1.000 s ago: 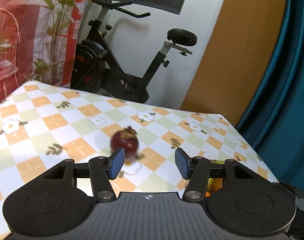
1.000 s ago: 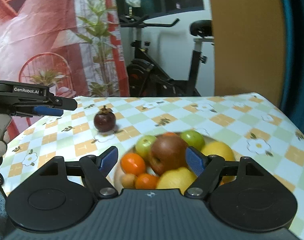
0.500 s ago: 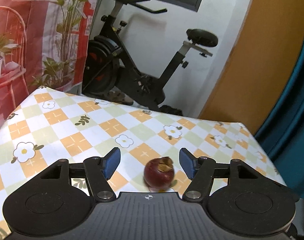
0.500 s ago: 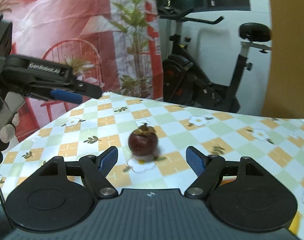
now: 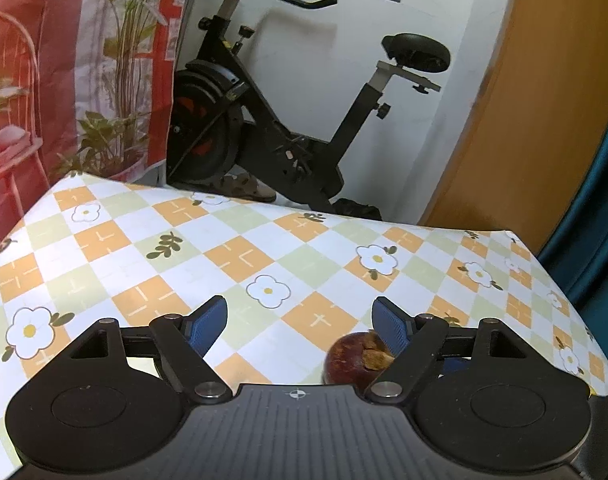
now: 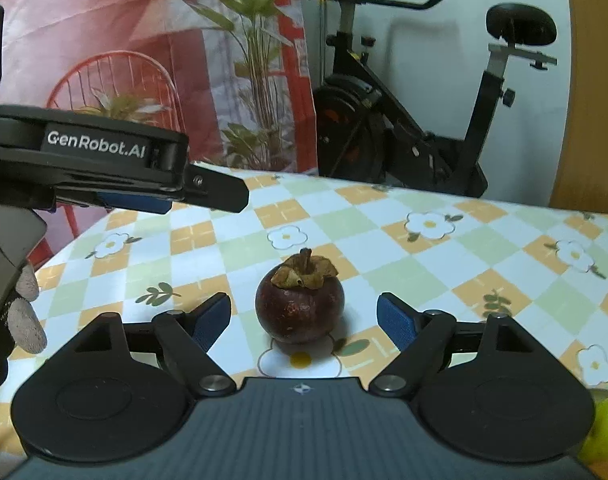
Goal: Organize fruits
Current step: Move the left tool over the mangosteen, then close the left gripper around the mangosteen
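A single mangosteen (image 6: 299, 300) stands upright on the checked cloth of the worktop (image 6: 424, 264), its dry calyx and stem pointing up. In the right wrist view it sits centred ahead of the right tool (image 6: 304, 316), framed by the two blue pads but touching neither; the jaws stand wide and are opening further, holding nothing. At the lower right corner of that view a green fruit (image 6: 604, 432) shows at the frame edge, apart from the mangosteen.

The left tool (image 5: 300, 324) is also empty, with its jaws spreading. From its own camera the mangosteen (image 5: 354, 358) lies low and to the right, partly hidden behind the right-hand finger of that tool; whether the finger touches the fruit cannot be told. In the right wrist view the left tool (image 6: 152, 200) hangs above and to the left of the fruit, clear of it, with a gloved hand (image 6: 24, 312) below it at the left edge.

The fruit is round and smooth, so it is likely to roll if one pad meets it before the other. A close made off centre, or too high on the brittle calyx, would probably push it across the slick cloth or snap the leaves off instead of gripping the body. With two tools so near one fruit, the nearer finger of the left one could also knock it aside, or the tools could collide, if both move in together. Closing hard may bruise the rind.
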